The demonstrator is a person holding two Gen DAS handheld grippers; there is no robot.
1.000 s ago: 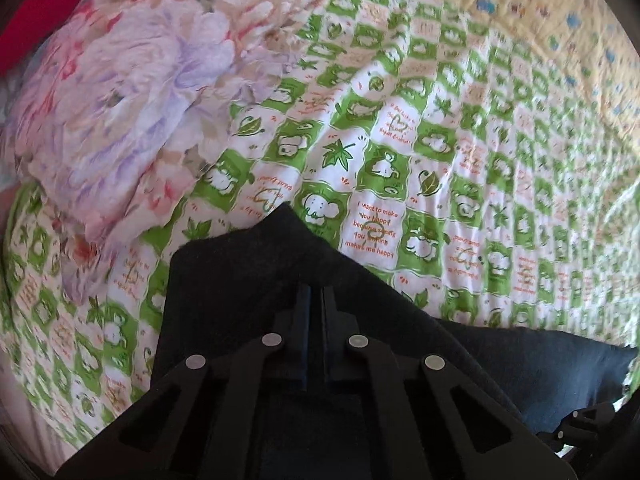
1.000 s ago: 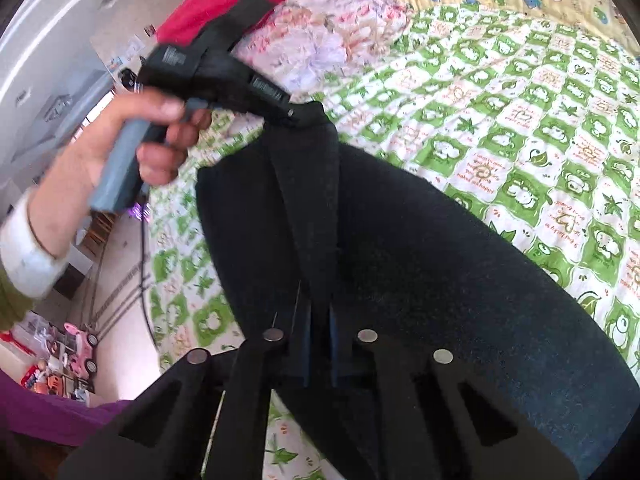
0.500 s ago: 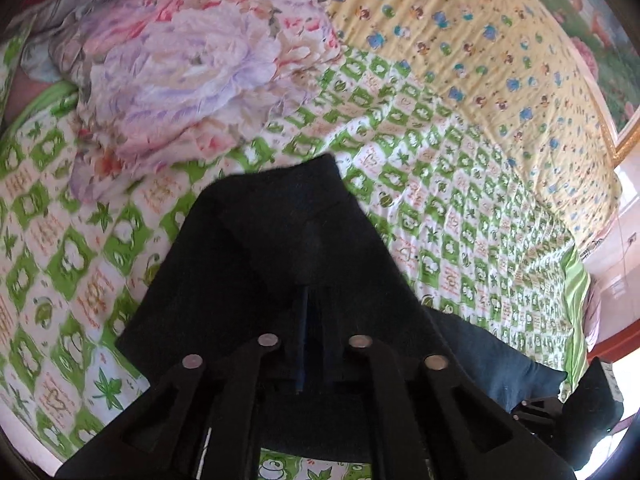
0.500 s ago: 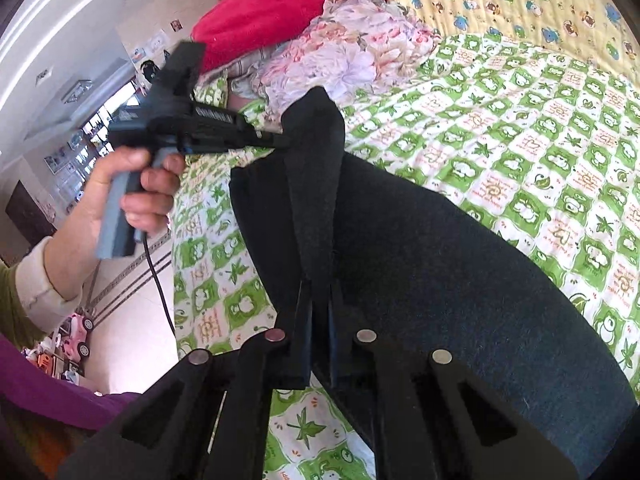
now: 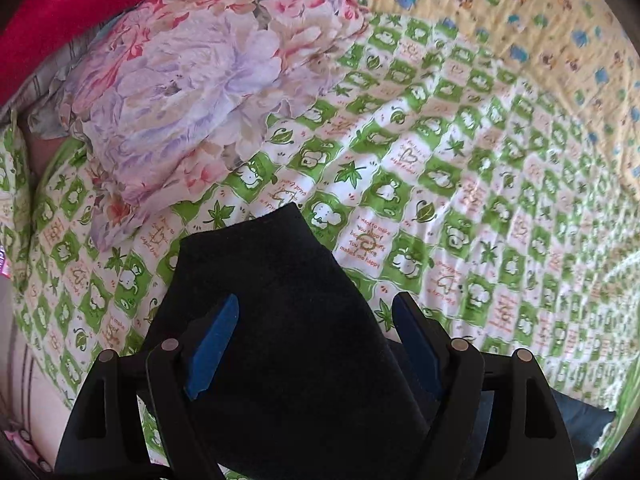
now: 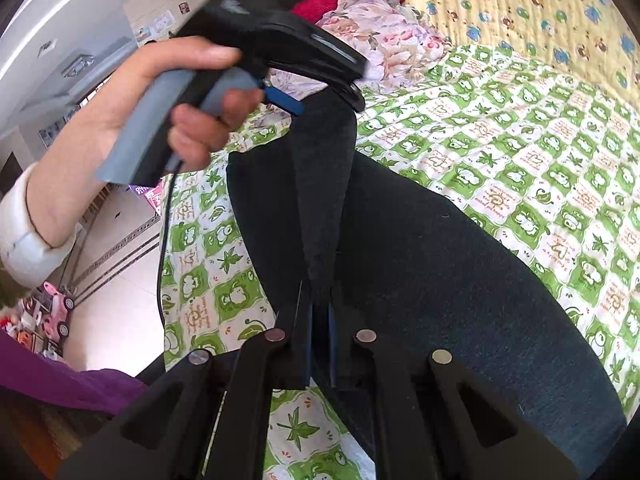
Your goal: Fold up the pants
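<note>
1. One pair of dark navy pants (image 6: 420,248) lies on the bed, spread over the green-and-white checked sheet (image 6: 520,128). A raised strip of its edge runs from the right gripper up toward the left gripper.
2. Two grippers are in play. The right gripper (image 6: 318,344) has its blue-padded jaws nearly closed, pinching that raised fold of the pants.
3. The left gripper (image 5: 316,340) has its jaws spread wide; the pants (image 5: 288,320) lie between the blue pads (image 5: 212,344), and neither pad presses the cloth.
4. Half a second ago the left jaws were clamped on the fabric; now they have let go and parted. The right gripper's pinch is unchanged.
5. In the right wrist view one hand (image 6: 160,108) grips the left tool's grey handle, thumb on top and fingers curled beneath, the tool (image 6: 316,96) angled down toward the top of the raised fabric. A white cuff shows at the wrist.
6. Beyond the pants: one floral pillow (image 5: 192,80), one red blanket (image 5: 60,20) behind it, and one yellow quilt (image 5: 520,12) with small animal prints along the far side.
</note>
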